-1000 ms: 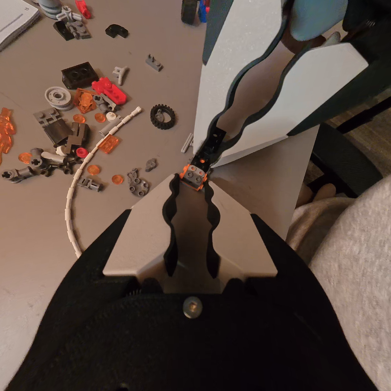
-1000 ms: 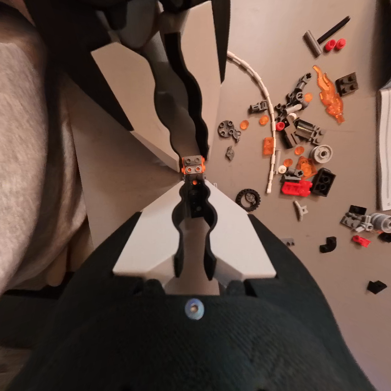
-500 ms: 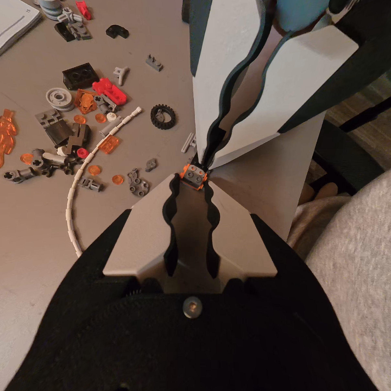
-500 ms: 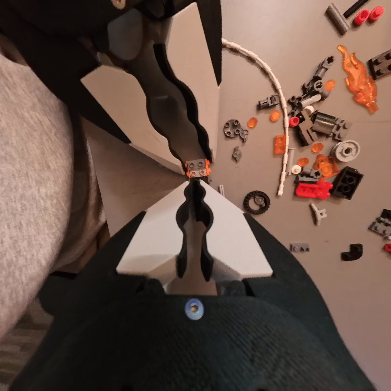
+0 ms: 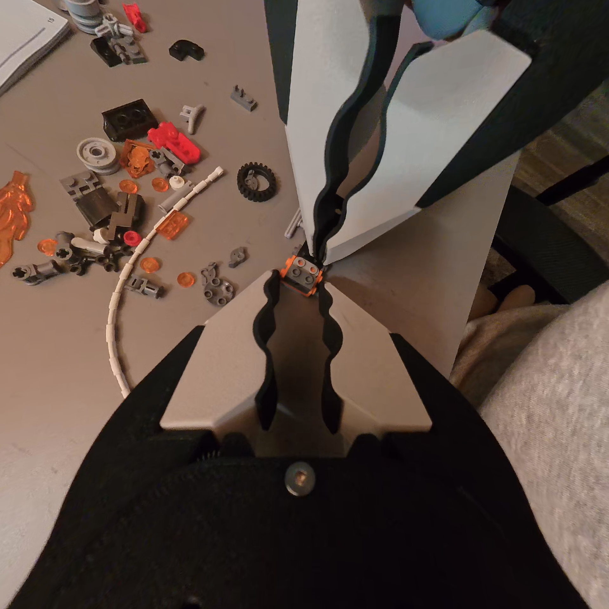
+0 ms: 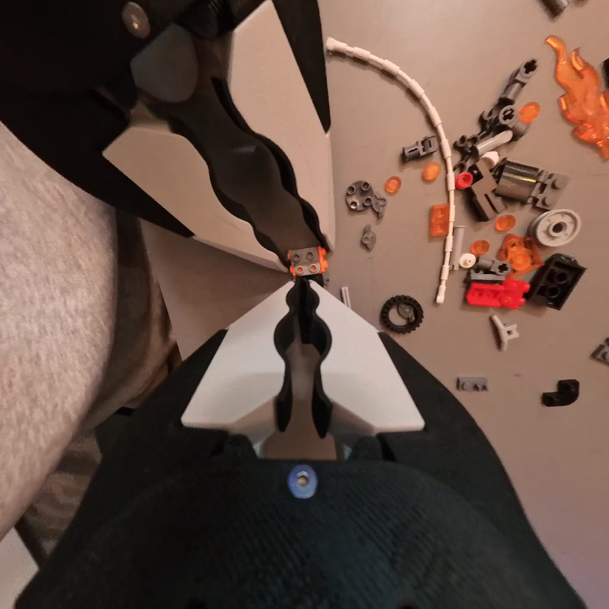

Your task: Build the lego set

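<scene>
- Left gripper (image 5: 298, 280): jaws pinching the orange-grey block (image 5: 301, 276), frame centre.
- Right gripper (image 6: 304, 286): jaws pressed on a black piece (image 6: 305, 316), tip meeting the block.
- Booklet (image 5: 23, 36), upper left: print too small to read.
- Loose parts: tyre (image 5: 256, 182), white chain (image 5: 138, 263).

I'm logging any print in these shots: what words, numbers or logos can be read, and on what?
White booklet: one small printed mark near its corner and a grey line; I do not copy writing out.
Loose lego pieces, orange-grey assembly, black piece, left gripper, right gripper: no writing visible.
</scene>
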Motion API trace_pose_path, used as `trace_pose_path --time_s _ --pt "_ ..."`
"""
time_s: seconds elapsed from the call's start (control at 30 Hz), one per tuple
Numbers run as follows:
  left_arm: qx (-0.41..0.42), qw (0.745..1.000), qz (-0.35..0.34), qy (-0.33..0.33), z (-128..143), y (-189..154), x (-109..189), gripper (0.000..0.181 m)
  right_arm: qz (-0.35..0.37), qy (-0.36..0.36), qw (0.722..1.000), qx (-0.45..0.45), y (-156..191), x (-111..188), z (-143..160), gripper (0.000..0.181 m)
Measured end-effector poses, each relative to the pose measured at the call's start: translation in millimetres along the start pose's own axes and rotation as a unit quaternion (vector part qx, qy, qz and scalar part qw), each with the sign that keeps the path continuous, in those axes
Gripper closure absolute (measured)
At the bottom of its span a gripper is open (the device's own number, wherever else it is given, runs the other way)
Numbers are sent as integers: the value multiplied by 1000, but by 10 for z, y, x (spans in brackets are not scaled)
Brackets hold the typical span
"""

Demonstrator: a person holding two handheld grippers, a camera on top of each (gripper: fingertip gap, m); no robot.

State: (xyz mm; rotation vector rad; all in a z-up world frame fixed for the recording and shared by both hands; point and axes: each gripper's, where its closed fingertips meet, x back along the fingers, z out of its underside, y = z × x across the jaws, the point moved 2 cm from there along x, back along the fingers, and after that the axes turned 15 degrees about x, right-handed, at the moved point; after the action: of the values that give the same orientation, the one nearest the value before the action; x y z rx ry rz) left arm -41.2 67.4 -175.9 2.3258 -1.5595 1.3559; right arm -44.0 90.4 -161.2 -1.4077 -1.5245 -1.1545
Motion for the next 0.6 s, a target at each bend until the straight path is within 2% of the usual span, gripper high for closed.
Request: trace_pose_path --time_s 0.23,0.37,0.6 --pt "-3 1000 -2 -1 -2 0 3 160 36 -28 998 36 24 8 4 181" --pt "-15 1000 -5 1 9 -20 -3 160 24 -43 998 29 67 55 16 169" --pt "-13 1000 1 3 11 -28 -6 160 83 -40 993 77 11 127 12 178"
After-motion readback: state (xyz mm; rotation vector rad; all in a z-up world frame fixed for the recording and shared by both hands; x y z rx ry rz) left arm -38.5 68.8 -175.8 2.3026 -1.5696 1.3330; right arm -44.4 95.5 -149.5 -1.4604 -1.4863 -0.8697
